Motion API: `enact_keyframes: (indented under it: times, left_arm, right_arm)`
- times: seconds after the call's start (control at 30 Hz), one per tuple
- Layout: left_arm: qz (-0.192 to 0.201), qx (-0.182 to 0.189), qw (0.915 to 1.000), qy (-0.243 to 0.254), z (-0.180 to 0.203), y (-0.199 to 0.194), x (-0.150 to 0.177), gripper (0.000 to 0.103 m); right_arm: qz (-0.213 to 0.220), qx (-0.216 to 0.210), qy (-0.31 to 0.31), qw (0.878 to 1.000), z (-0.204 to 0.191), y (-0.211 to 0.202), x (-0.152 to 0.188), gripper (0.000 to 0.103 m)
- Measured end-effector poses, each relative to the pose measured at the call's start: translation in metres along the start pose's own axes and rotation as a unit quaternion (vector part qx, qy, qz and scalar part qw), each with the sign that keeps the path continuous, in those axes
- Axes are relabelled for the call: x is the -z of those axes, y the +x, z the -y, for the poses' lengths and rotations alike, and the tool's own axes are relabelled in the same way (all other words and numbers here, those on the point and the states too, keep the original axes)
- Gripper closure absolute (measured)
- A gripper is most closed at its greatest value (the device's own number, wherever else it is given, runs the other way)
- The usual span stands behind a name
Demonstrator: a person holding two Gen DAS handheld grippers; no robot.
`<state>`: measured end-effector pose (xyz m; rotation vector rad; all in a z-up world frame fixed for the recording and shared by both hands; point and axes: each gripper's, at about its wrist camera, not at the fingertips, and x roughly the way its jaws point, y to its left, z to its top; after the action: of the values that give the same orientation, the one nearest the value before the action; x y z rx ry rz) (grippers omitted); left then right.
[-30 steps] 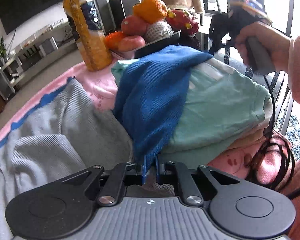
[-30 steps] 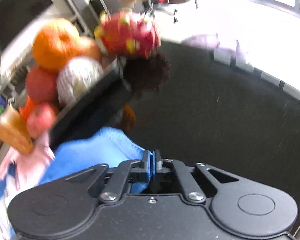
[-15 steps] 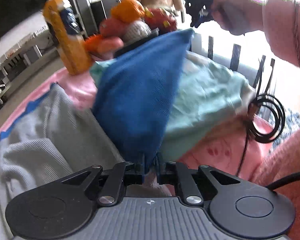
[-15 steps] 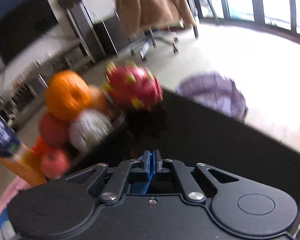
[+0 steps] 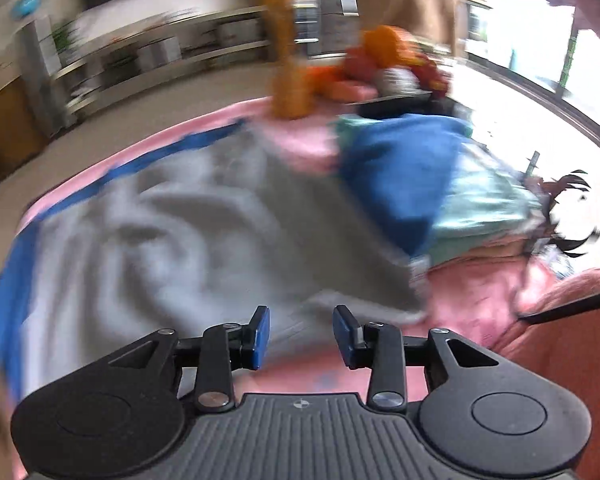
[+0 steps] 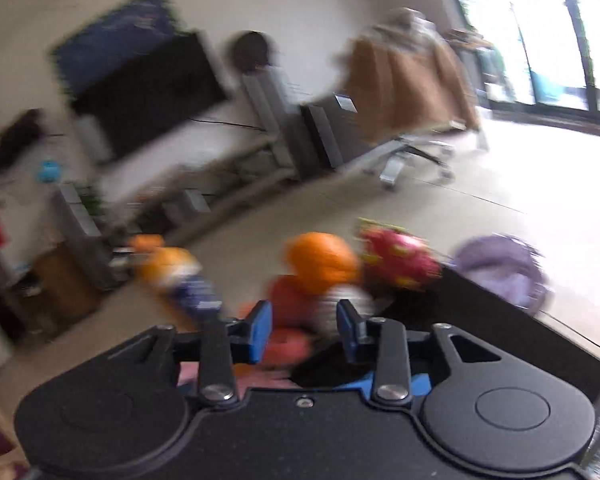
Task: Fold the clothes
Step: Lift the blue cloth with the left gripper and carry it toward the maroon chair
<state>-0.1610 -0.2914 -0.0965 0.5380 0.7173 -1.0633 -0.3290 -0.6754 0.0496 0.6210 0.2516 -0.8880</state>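
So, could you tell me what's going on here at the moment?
A person is folding clothes with two handheld claws. Both the left claw and the right claw are opening with nothing between their pads. The blue garment lies on the folded pile atop a mint one; a grey garment lies spread, unfolded.

I count three garments: one grey (image 5: pixel 204 232), one blue (image 5: pixel 404 168), one mint green (image 5: pixel 488 204). One orange juice bottle (image 5: pixel 288 76), one dragon fruit (image 6: pixel 396 260), one large orange (image 6: pixel 320 264); the other fruits blur together.
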Motion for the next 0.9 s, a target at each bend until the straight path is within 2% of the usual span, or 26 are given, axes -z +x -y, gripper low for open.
enact_keyframes:
  times: [0.13,0.27,0.4,0.53,0.57,0.67,0.77,0.9]
  left_arm:
    - [0.0,-0.049,0.9947,-0.091,-0.076,-0.026,0.026,0.066]
    - [0.007,-0.098,0.9765,-0.192,-0.158,-0.045,0.041,0.067]
    - [0.003,-0.144,0.9606,-0.238,-0.223,-0.046,0.031,0.069]
    - [-0.015,-0.171,0.9528,-0.25,-0.275,-0.025,0.003,0.066]
    - [-0.026,-0.175,0.9533,-0.245,-0.284,-0.014,-0.007,0.063]
    - [-0.053,-0.193,0.9538,-0.224,-0.307,0.029,-0.035,0.062]
    - [-0.082,-0.191,0.9562,-0.206,-0.325,0.078,-0.063,0.062]
    - [-0.103,-0.178,0.9577,-0.201,-0.351,0.142,-0.096,0.063]
  right_arm:
    - [-0.025,-0.076,-0.039,0.996,-0.069,-0.018,0.011,0.059]
    - [-0.06,-0.126,-0.094,0.986,-0.142,-0.016,0.03,0.058]
    - [-0.089,-0.163,-0.127,0.974,-0.207,0.002,0.062,0.058]
    - [-0.123,-0.201,-0.147,0.961,-0.258,0.032,0.097,0.058]
    - [-0.134,-0.207,-0.156,0.956,-0.267,0.041,0.107,0.058]
    - [-0.172,-0.219,-0.188,0.942,-0.293,0.07,0.14,0.058]
    - [-0.225,-0.222,-0.213,0.925,-0.305,0.108,0.181,0.058]
    - [-0.288,-0.222,-0.215,0.906,-0.304,0.156,0.227,0.058]
